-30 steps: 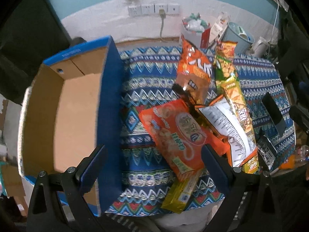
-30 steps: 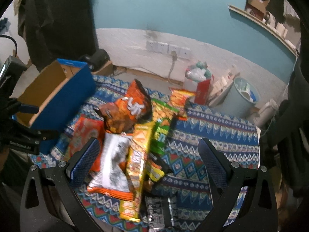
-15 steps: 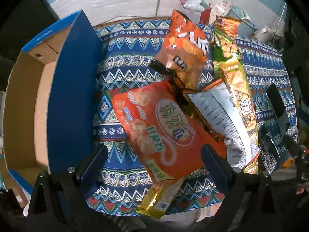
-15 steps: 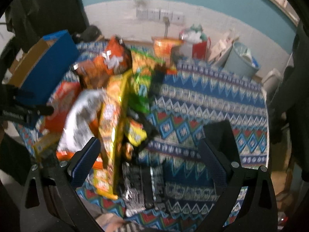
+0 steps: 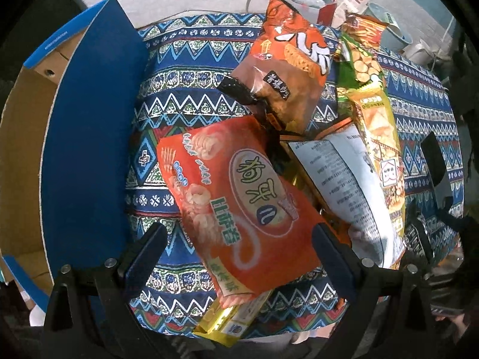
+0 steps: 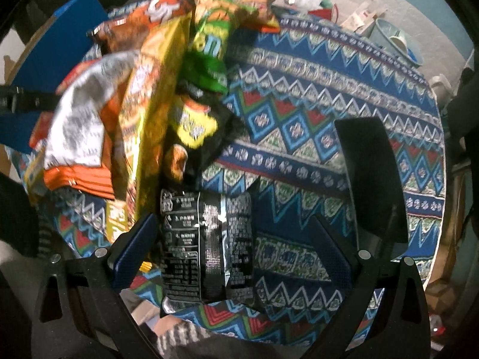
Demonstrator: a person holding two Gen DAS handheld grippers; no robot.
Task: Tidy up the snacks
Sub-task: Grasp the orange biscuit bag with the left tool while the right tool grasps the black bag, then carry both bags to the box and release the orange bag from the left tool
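Note:
A pile of snack bags lies on a patterned tablecloth (image 5: 185,95). In the left wrist view my left gripper (image 5: 239,249) is open, its jaws straddling the near end of a big orange snack bag (image 5: 236,197). A yellow packet (image 5: 230,320) pokes out under it. Behind lie an orange-brown chip bag (image 5: 287,65), a white-backed bag (image 5: 347,185) and a long yellow-green bag (image 5: 374,113). In the right wrist view my right gripper (image 6: 233,245) is open over a black and silver packet (image 6: 209,245), with a black-yellow bag (image 6: 194,128) beyond it.
A blue cardboard box (image 5: 83,149) with an open brown inside stands at the left of the table. A black flat object (image 6: 371,176) lies on the cloth at the right. Beyond the table's far edge are a grey bin (image 6: 392,39), a bag of rubbish and wall sockets.
Both grippers have come down and forward toward the pile. The orange bag now fills the space between the left jaws, and the black packet sits between the right jaws.

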